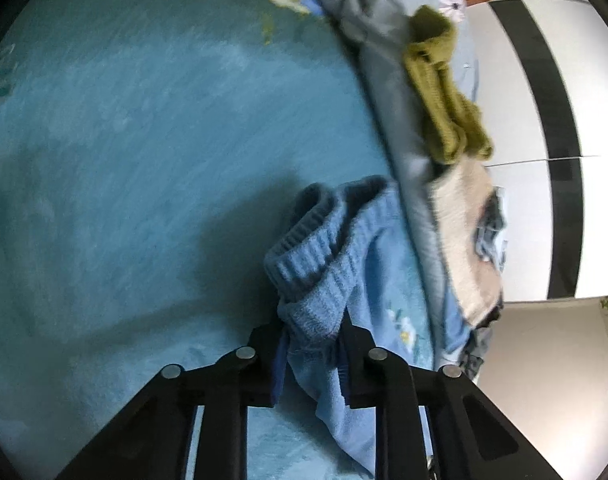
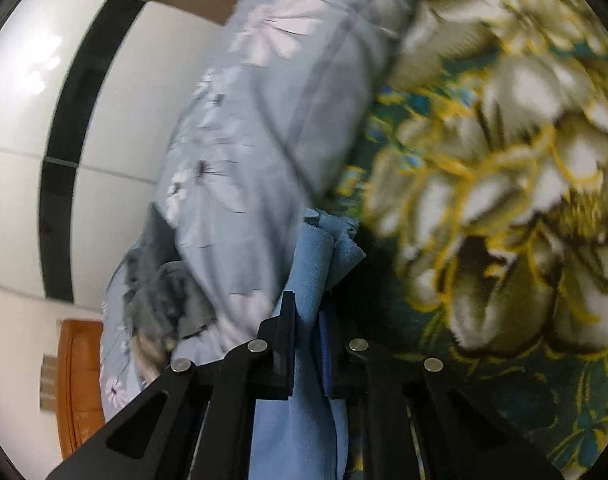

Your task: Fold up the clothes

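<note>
- Left wrist view: the left gripper [image 1: 312,354] pinched the ribbed edge of the blue sweater [image 1: 335,276], bunched above the teal blanket [image 1: 144,160]; other garments [image 1: 443,96] lay unfolded at the bed's edge.
- Right wrist view: the right gripper [image 2: 307,354] clamped blue cloth [image 2: 315,264] beside the floral quilt [image 2: 264,128]. No fold appeared made; folding looked barely started.

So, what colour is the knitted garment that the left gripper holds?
Light blue, with a ribbed cuff; the garment shows best in the left wrist view.

White wardrobe doors [image 1: 519,92] with a black stripe [image 2: 70,152]; orange wooden furniture [image 2: 80,388].
</note>
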{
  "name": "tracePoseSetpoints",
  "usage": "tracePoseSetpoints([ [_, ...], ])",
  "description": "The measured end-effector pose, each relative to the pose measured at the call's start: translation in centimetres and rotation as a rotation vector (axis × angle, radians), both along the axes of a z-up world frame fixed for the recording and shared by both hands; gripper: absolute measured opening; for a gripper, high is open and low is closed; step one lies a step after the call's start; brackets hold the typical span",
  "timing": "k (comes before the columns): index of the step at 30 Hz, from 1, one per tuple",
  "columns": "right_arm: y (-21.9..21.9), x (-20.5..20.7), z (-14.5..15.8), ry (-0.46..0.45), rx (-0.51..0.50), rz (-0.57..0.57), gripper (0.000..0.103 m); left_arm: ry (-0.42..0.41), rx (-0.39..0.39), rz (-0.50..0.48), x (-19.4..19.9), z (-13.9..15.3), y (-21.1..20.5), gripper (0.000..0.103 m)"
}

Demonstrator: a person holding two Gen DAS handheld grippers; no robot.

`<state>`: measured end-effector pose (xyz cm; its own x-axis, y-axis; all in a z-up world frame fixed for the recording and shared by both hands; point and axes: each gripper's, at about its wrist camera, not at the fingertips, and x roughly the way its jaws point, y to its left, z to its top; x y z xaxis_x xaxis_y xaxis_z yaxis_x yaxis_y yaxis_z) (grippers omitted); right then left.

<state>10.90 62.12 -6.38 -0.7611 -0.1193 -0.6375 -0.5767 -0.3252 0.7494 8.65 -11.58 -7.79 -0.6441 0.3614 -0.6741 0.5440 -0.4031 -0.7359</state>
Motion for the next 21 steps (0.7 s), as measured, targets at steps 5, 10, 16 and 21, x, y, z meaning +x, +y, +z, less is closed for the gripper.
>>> tracePoseSetpoints([
  [5, -1.1, 0.5, 4.9, 0.12, 0.052, 0.109, 0.01, 0.071, -0.019, -0.031, -0.6, 3.8, -0.9, 0.019],
  [10, -3.0, 3.8, 8.6, 0.243, 0.075, 0.193, 0.01, 0.099, -0.088, -0.064, 1.2, 7.3, -3.7, 0.02],
  [16, -4.4, 8.7, 4.0, 0.056, 0.12, 0.265, 0.01, -0.158, -0.139, -0.057, 0.0, 4.2, -3.3, 0.02],
  [21, -4.3, 11.5, -1.9, -0.055, 0.037, 0.202, 0.01, -0.287, -0.147, -0.06, -0.3, 2.8, -2.8, 0.02],
])
